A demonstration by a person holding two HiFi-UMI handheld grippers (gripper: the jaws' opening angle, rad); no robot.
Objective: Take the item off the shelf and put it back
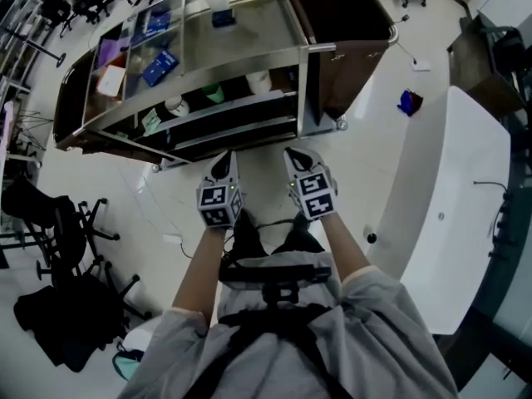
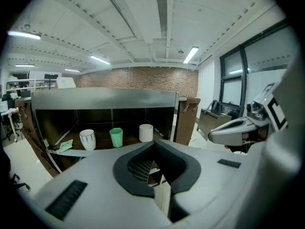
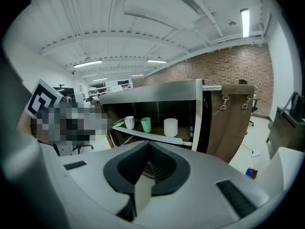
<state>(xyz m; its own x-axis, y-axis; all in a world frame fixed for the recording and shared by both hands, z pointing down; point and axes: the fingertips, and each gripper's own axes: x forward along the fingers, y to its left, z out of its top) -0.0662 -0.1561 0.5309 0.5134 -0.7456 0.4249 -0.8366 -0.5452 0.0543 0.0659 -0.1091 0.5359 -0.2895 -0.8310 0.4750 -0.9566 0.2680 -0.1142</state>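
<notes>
Nearest, left gripper (image 2: 153,168): a grey two-jaw tool held low before the person's body; its jaws were pressed together with nothing between them.
Right gripper (image 3: 147,174): it sat just beside the left one, pointing the same way; its jaws also met and were empty.
Pale tiled floor (image 1: 366,156): a bare stretch lay between both grippers and the rack.
Stainless-steel shelf rack (image 2: 105,98): it stood ahead, well apart from both grippers.
Middle shelf: a white cup with dark stripes (image 2: 87,139), a pale green faceted cup (image 2: 116,137) and a plain white cylindrical cup (image 2: 146,132) stood upright in a row, left to right, each apart from the next; none was held.
Brown fabric panel (image 3: 233,123): it hung by clips on the rack's right end.
Long white desk (image 1: 457,206): it stood off to the person's right.
</notes>
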